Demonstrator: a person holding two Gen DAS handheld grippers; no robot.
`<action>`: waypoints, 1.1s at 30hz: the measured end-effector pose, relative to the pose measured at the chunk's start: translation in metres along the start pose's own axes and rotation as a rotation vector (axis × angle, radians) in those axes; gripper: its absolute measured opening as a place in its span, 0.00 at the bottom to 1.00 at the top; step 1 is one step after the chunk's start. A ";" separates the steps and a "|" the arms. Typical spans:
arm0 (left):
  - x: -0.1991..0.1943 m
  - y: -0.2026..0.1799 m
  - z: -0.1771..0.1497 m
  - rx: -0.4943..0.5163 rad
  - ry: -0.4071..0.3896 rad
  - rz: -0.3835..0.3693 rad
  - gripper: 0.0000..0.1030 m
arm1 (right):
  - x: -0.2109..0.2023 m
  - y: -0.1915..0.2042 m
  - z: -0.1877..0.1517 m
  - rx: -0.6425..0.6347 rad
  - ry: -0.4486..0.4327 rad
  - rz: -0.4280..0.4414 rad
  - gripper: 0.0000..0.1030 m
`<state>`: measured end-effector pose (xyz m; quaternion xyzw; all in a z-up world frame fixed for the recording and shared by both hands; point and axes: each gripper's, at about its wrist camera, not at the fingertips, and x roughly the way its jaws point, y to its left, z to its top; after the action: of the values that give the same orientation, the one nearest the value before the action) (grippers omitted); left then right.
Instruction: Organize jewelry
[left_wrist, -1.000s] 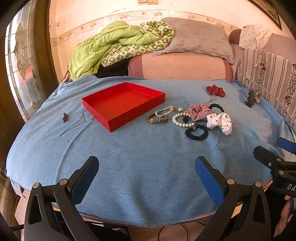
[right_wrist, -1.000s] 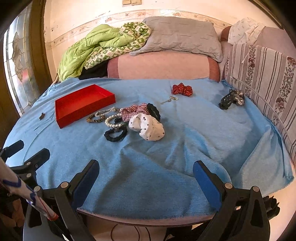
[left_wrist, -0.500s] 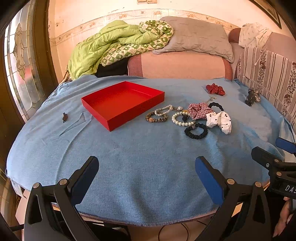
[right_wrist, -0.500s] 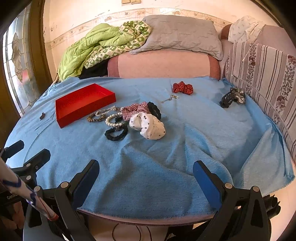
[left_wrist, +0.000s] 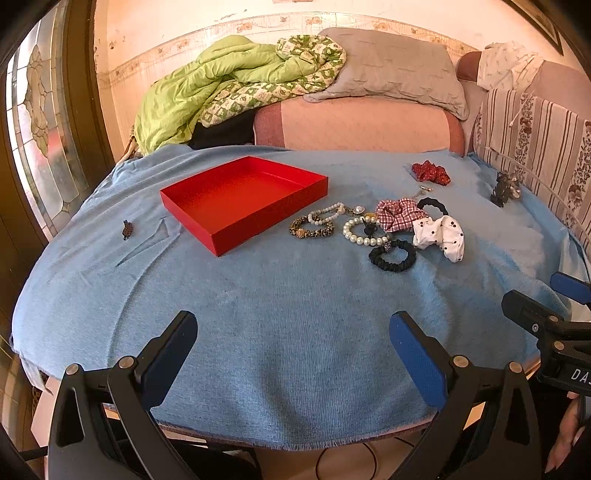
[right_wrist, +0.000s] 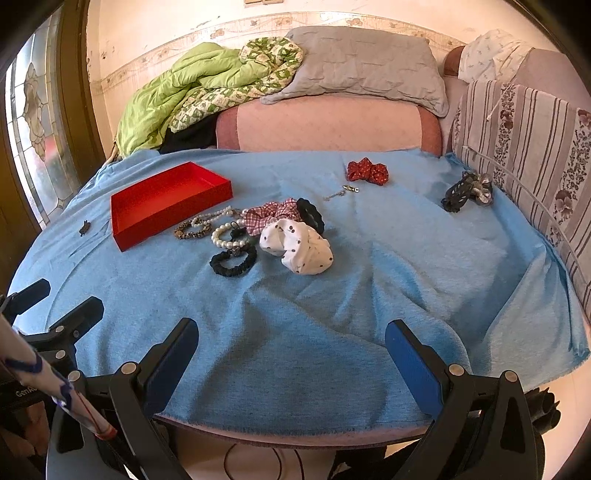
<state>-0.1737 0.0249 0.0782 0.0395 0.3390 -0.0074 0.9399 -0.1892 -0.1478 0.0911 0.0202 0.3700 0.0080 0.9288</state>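
Observation:
An empty red tray (left_wrist: 207, 206) (right_wrist: 129, 225) sits on the blue-covered round table. Right of it lies a cluster: a leopard bracelet (left_wrist: 310, 232), a small pearl bracelet (left_wrist: 327, 216), a large pearl bracelet (left_wrist: 364, 232) (right_wrist: 226, 236), a black scrunchie (left_wrist: 392, 256) (right_wrist: 232, 260), a checked scrunchie (left_wrist: 399, 213) (right_wrist: 271, 216) and a white dotted scrunchie (left_wrist: 439, 236) (right_wrist: 299, 247). My left gripper (left_wrist: 293, 345) and right gripper (right_wrist: 291, 347) are both open and empty, hovering over the table's near edge, well short of the items.
A red bow (right_wrist: 367, 173), a small chain (right_wrist: 341, 192) and a dark hair clip (right_wrist: 467, 190) lie at the far right. A tiny brown clip (left_wrist: 126, 229) lies left of the tray. A sofa with pillows and blankets (left_wrist: 258, 81) stands behind the table.
Both views have shifted very slightly; the items on the table have not moved and both grippers stay open.

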 end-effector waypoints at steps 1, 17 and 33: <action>0.001 0.000 0.000 -0.001 0.003 -0.001 1.00 | 0.000 0.000 0.000 0.001 0.001 0.000 1.00; 0.027 0.000 0.006 -0.008 0.072 -0.074 1.00 | 0.020 -0.010 0.013 0.043 0.032 0.035 0.96; 0.115 -0.019 0.048 -0.035 0.236 -0.241 0.75 | 0.101 -0.014 0.059 0.032 0.139 0.098 0.77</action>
<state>-0.0554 0.0032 0.0409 -0.0170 0.4493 -0.1093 0.8865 -0.0752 -0.1609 0.0640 0.0526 0.4323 0.0491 0.8989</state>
